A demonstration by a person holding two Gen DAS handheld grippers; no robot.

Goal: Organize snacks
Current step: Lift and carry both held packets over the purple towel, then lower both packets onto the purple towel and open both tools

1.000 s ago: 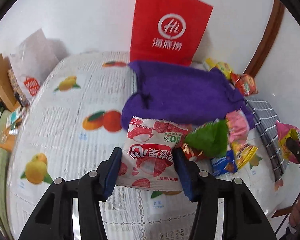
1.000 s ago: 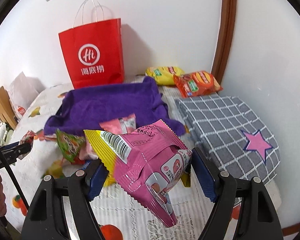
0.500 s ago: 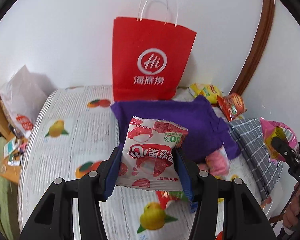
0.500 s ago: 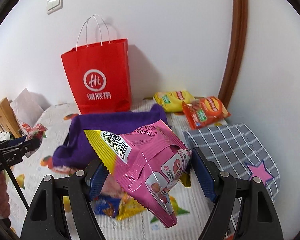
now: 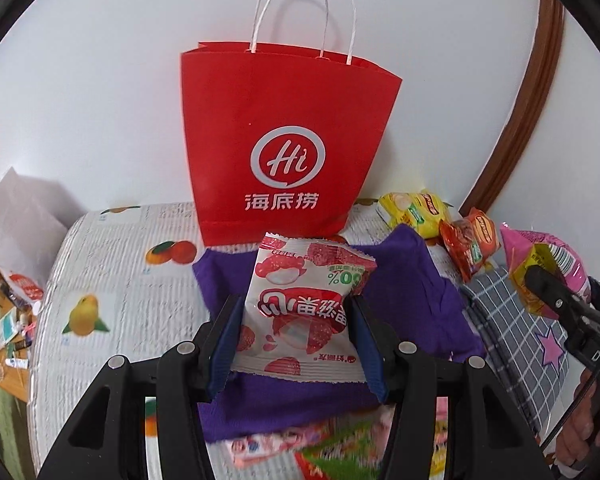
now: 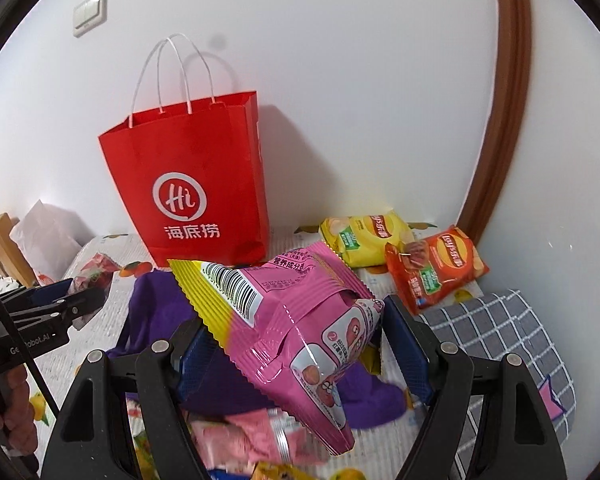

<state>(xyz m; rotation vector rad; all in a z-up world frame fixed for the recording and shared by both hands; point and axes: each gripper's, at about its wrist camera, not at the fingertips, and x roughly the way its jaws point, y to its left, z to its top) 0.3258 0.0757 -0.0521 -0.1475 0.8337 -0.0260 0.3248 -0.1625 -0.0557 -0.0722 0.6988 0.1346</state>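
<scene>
Two packets are held up in front of the red paper bag (image 5: 288,140) — the left gripper (image 5: 296,336) has its jaws clamped on a white-and-red snack packet (image 5: 300,312), the right gripper (image 6: 300,344) grips a pink-and-yellow snack bag (image 6: 292,320). Below the red bag lies a purple cloth (image 5: 412,284) on the tabletop (image 5: 112,280); yellow (image 6: 364,236) and orange chip bags (image 6: 436,268) lie to its right.

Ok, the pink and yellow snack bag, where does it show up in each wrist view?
Left wrist view: the pink and yellow snack bag sits at the far right edge, clamped in the right gripper.
Right wrist view: the bag fills the lower centre, held between this gripper's blue pads.
Shared landmark: the red paper bag standing against the wall, behind the purple cloth.
</scene>
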